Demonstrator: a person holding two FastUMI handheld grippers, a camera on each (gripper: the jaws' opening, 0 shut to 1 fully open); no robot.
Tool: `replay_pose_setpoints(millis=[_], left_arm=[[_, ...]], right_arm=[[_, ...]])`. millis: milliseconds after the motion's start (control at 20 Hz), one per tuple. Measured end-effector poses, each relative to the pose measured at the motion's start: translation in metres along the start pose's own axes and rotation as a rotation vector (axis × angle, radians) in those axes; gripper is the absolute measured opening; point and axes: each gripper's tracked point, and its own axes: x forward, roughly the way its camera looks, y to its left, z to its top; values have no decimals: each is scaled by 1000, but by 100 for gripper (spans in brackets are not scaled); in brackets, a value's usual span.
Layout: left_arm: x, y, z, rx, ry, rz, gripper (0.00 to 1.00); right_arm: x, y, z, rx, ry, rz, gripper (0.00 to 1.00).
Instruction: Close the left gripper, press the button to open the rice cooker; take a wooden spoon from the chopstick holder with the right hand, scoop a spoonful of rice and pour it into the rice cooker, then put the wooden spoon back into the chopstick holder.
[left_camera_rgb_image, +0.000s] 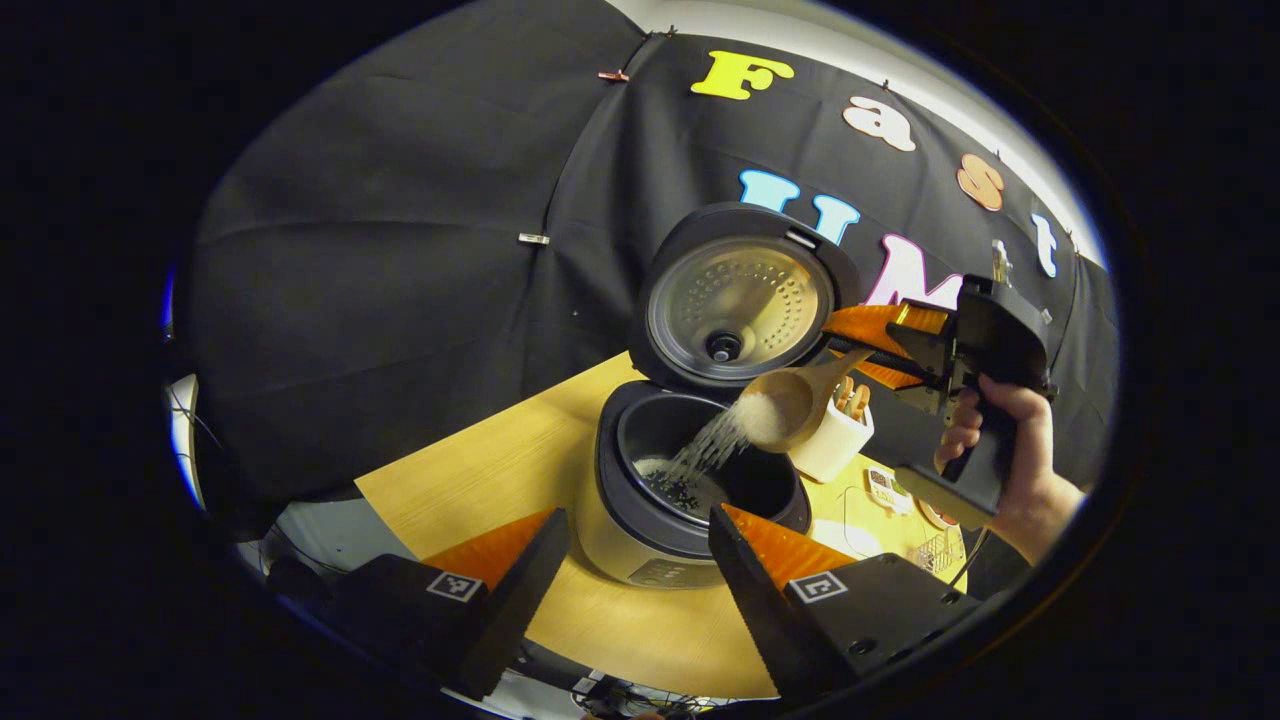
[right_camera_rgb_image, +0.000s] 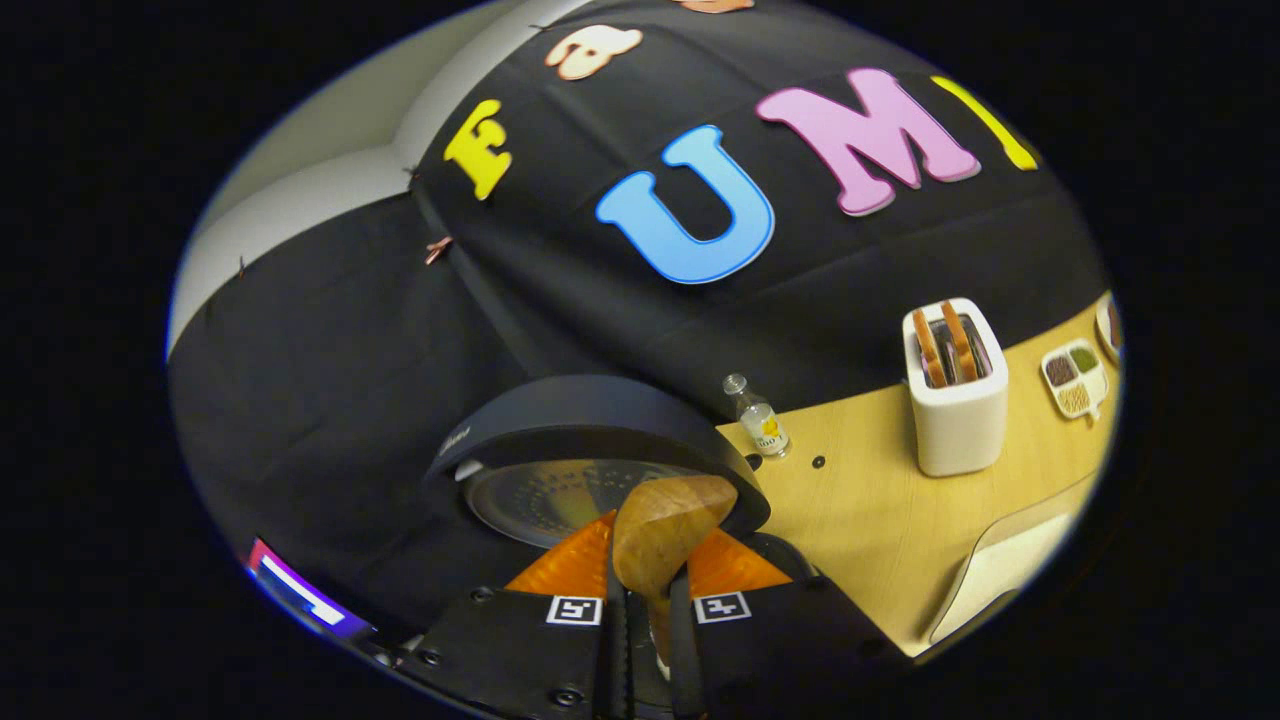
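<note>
Left tongs (left_camera_rgb_image: 630, 560) spread wide and empty, low over the table (left_camera_rgb_image: 480, 470) before the open rice cooker (left_camera_rgb_image: 690, 480). Beyond, right tongs (left_camera_rgb_image: 885, 345) clamped on wooden spoon (left_camera_rgb_image: 790, 405), tipped above the pot, rice (left_camera_rgb_image: 715, 445) streaming in. Behind it, white chopstick holder (left_camera_rgb_image: 832, 440).

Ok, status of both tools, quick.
Left tool: open, holding nothing.
Right tool: shut on the wooden spoon, pouring rice into the rice cooker.
</note>
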Motion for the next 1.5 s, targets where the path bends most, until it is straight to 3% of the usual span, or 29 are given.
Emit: replay_pose_setpoints(millis=[300,500,800,900,1050,1150,1500], left_arm=[[4,2,-1,-4,3,2,95],[5,3,-1,5,2,1,95],[3,10,-2,1,-2,11,92],[0,10,-3,19,-12,17,95],[1,11,-2,63,-22,22,92],[-2,8,-2,76,-27,16,95],[-6,-16,-2,90,-52,-30,95]], right_arm=[[4,12,-22,-236,6,62,19],[3,29,-41,-439,12,150,19],[-7,46,-75,-611,57,272,19],[-5,44,-84,-651,77,294,19],[-1,44,-90,-598,109,289,19],[-5,40,-83,-535,102,260,19],[-36,5,-11,-201,13,105,19]])
